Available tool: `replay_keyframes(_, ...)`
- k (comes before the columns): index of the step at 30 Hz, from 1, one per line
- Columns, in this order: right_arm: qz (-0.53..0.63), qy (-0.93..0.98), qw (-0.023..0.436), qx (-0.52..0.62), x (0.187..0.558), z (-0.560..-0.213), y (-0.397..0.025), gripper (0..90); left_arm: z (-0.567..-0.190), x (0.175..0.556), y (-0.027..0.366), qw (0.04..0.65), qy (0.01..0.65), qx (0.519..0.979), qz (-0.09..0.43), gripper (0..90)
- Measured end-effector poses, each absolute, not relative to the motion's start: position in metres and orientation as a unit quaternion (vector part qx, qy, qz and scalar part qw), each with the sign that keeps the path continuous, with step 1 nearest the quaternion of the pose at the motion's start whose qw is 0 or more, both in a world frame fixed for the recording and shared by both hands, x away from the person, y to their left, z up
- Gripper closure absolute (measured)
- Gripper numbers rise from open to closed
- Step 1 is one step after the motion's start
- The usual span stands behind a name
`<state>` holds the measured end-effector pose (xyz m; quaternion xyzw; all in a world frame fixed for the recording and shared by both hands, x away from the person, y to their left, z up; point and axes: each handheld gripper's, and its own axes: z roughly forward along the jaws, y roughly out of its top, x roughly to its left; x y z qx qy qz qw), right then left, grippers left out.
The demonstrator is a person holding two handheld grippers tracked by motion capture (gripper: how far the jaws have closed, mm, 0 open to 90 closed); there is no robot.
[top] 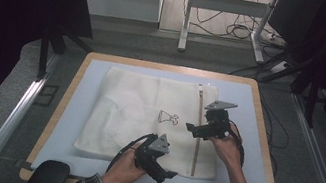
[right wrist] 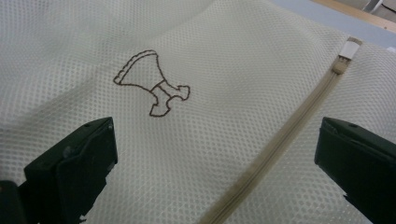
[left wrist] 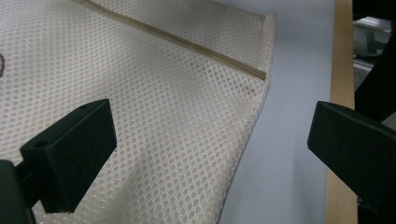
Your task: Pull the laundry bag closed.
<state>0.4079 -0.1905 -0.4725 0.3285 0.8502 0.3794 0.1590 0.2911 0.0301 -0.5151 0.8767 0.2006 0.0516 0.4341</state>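
A cream mesh laundry bag (top: 136,117) lies flat on the light blue mat (top: 246,98). A small brown emblem (top: 169,118) marks its middle, and a tan zipper (top: 195,158) runs along its right side. My left gripper (top: 163,172) hovers open over the bag's near right corner (left wrist: 261,74), where the zipper ends; its jaws stand wide apart with nothing between them (left wrist: 210,140). My right gripper (top: 197,129) is open above the zipper's middle. In the right gripper view (right wrist: 215,144), the emblem (right wrist: 152,88) lies ahead on the left. The zipper (right wrist: 280,140) runs up to its white tab (right wrist: 349,49).
The mat covers a wooden table (top: 57,118) with bare mat right of the bag. A black rounded object (top: 49,175) sits at the table's near left corner. Metal rails (top: 15,111) flank the table. Desk legs and cables (top: 233,28) stand beyond it.
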Motion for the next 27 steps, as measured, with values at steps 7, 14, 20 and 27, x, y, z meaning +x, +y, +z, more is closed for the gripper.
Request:
replay_keyframes(7, 0.376, 0.855, 0.164, 0.318, 0.395, -0.474, -0.187, 0.0, -0.511, 0.294, 0.039, 0.443, 0.208, 0.87, 0.053, 2.0)
replay_keyframes(14, 0.377, 0.857, 0.166, 0.309, 0.382, -0.475, -0.186, 0.0, -0.509, 0.296, 0.045, 0.448, 0.218, 0.865, 0.056, 2.4)
replay_keyframes(20, 0.374, 0.86, 0.168, 0.302, 0.371, -0.478, -0.185, 0.0, -0.509, 0.296, 0.05, 0.443, 0.22, 0.867, 0.065, 2.3)
replay_keyframes(27, 0.378, 0.86, 0.163, 0.302, 0.36, -0.48, -0.186, 0.0, -0.508, 0.295, 0.058, 0.437, 0.224, 0.868, 0.075, 2.2)
